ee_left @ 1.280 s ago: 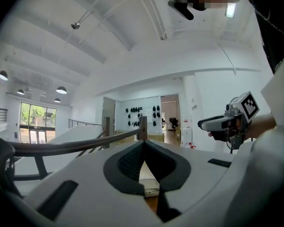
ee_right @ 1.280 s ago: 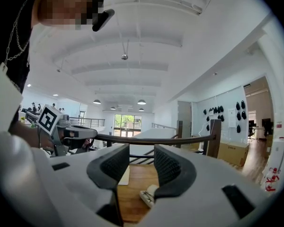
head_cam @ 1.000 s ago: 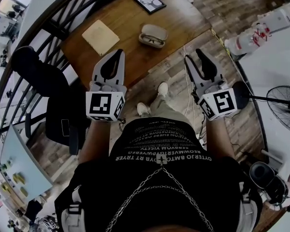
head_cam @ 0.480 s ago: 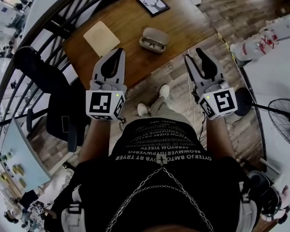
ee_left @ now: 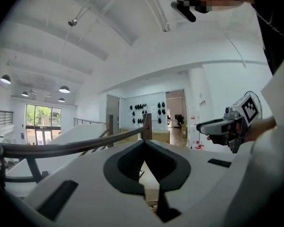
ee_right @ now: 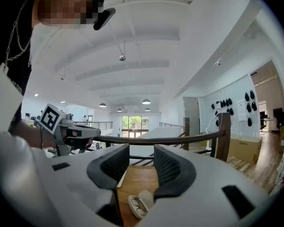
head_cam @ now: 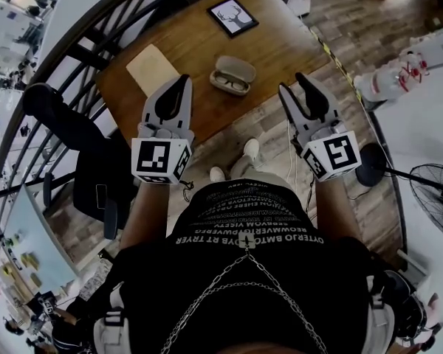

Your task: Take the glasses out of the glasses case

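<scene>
Glasses with dark rims (head_cam: 237, 85) lie ahead of both grippers and clear of them. Nearest the person, the white left gripper (head_cam: 183, 81) has its jaws together on nothing, and the white right gripper (head_cam: 293, 84) has its jaws apart and empty, both at the near edge of the brown wooden table (head_cam: 199, 43). Beyond their tips the glasses rest inside the open oval beige glasses case (head_cam: 234, 65). A pale square pad (head_cam: 153, 68) sits to its left and a black-framed picture (head_cam: 232, 16) farther back.
</scene>
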A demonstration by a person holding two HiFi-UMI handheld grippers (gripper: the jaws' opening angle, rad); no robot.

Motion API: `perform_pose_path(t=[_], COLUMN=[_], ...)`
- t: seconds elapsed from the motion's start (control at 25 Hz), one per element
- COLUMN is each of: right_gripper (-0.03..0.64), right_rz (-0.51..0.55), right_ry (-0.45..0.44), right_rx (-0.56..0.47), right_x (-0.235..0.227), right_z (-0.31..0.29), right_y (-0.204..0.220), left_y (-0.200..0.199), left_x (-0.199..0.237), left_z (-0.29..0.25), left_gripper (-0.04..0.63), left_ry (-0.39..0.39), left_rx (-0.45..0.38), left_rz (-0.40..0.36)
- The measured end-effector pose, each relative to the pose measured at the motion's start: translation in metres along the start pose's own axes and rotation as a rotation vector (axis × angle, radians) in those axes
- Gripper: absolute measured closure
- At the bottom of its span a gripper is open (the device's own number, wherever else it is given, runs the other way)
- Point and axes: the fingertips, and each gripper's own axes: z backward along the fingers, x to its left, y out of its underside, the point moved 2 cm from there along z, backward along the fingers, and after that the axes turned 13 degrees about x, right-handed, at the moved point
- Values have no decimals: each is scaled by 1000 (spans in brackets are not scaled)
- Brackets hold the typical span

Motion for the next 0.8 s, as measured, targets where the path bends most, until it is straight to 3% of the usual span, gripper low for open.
perform_pose_path(t=[0.4,0.8], right_gripper=[463,463], right_rz=[21,37], right_ry=[-72,-145], right_rx=[6,-11], right_x=[-27,-52], right_z=[-43,-78], right_y=[-13,-28], left_y=[-14,-22], left_x=[7,33], left_z=[-38,-53], left_gripper=[571,571], left_ry=[-26,-139], left_rx=[1,9], left_rz=[6,40])
